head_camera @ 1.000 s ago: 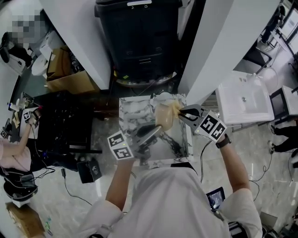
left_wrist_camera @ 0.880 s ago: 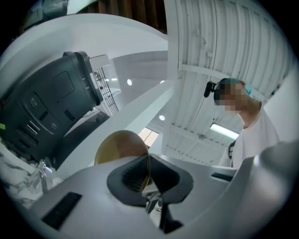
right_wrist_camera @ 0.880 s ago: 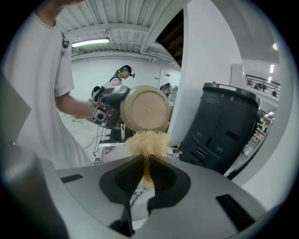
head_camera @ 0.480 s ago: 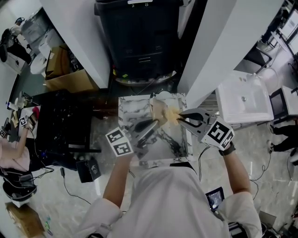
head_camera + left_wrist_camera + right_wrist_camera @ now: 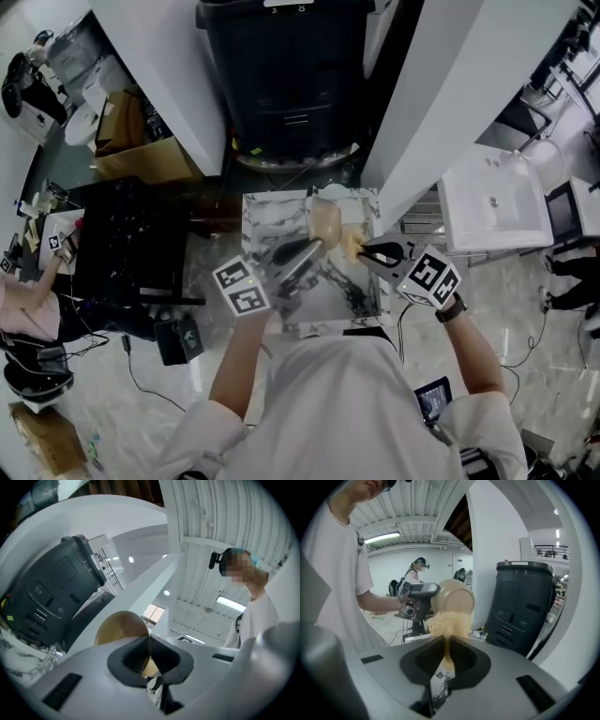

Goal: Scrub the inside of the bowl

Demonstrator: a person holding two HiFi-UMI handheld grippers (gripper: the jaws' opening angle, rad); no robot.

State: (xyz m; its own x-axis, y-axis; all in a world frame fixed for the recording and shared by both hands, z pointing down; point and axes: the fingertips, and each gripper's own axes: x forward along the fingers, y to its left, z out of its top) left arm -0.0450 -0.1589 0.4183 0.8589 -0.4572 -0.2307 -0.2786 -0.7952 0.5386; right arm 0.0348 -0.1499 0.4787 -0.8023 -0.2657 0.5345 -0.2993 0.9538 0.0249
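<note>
Plainly, square-patterned marker cubes point(image 5: 241, 291), tan bowl point(image 5: 324, 223).

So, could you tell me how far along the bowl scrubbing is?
Done: left gripper clamps the bowl by its rim, right gripper clamps the scrubber. In hand: the scrubber is beside the bowl, over the table. Left: whether the inside is clean can't be told, so more scrubbing may remain.

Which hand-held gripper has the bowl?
The left hand-held gripper: its jaws are clamped on the rim of the tan bowl. The right hand-held gripper pinches the fibrous scrubber instead.
</note>
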